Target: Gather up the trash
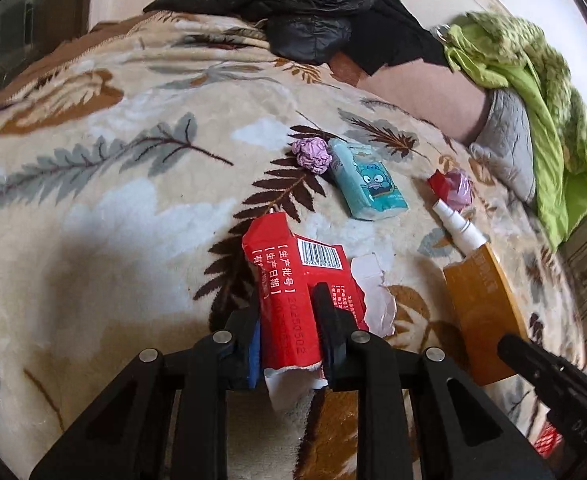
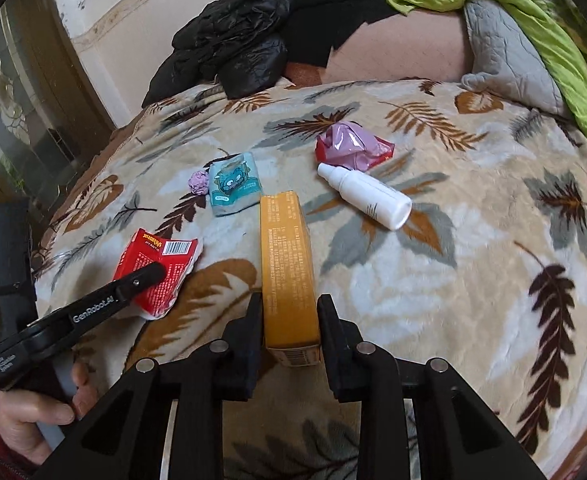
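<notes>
My left gripper [image 1: 289, 312] is shut on a torn red carton [image 1: 297, 280] just above the leaf-patterned blanket; the carton also shows in the right wrist view [image 2: 161, 268]. My right gripper [image 2: 289, 320] has its jaws around the near end of a yellow box [image 2: 289, 268], close against its sides; the box shows in the left wrist view [image 1: 481, 304]. A white spray bottle [image 2: 369, 194], a pink-and-red wrapper [image 2: 353, 146], a teal tissue pack [image 2: 233, 184] and a crumpled purple paper ball [image 2: 199, 182] lie farther back.
A black jacket [image 2: 245, 44] lies at the blanket's far edge. A grey pillow [image 2: 509, 60] and green cloth [image 2: 533, 8] lie at the far right. A door stands at the left [image 2: 21, 120].
</notes>
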`<state>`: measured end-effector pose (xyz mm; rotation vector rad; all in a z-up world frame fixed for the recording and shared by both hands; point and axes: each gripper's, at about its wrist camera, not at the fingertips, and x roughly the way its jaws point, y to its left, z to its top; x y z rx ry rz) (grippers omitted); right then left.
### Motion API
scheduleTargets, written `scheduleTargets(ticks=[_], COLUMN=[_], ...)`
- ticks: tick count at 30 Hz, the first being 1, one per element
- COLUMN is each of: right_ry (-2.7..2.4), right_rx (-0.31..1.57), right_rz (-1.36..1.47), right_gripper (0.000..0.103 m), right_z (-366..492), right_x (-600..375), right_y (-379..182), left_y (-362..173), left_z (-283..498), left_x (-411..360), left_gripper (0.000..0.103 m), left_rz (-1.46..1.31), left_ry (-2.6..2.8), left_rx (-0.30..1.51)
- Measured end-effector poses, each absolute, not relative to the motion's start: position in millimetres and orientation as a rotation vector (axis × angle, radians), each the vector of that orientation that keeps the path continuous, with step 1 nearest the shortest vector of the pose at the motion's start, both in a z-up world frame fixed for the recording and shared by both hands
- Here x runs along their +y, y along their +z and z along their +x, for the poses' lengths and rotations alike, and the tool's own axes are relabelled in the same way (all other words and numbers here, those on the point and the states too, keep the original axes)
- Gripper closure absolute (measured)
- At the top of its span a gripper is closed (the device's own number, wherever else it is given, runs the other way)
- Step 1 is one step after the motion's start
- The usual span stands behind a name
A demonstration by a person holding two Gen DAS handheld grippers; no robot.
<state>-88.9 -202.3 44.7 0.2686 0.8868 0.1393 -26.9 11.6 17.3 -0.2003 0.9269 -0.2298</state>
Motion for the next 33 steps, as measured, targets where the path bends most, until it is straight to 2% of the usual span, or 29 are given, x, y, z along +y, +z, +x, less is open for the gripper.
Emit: scheduleTargets(ticks=[7, 11, 20, 33], right_ry=[0.146, 0.135, 0.12, 0.118], right_rx=[0.808, 0.783, 0.774, 0.781], right_rz=[0.325, 0.325, 0.326, 0.291], right_gripper=[0.075, 0.075, 0.075, 0.075], right_z=[-111, -130, -152, -148], right_x=[-211, -210, -214, -209], right_y=[61, 67, 68, 64], left_y=[31, 53, 76, 65], left_z=[-52, -84, -135, -116], left_x=[3, -9, -24, -17], left_gripper=[0.087, 0.087, 0.087, 0.087], left_rz=[-0.089, 0.049, 0.146, 0.135], left_ry=[-0.229, -0.204, -0.205, -0.146], left_rx=[0.858, 0.732, 0.58, 0.62])
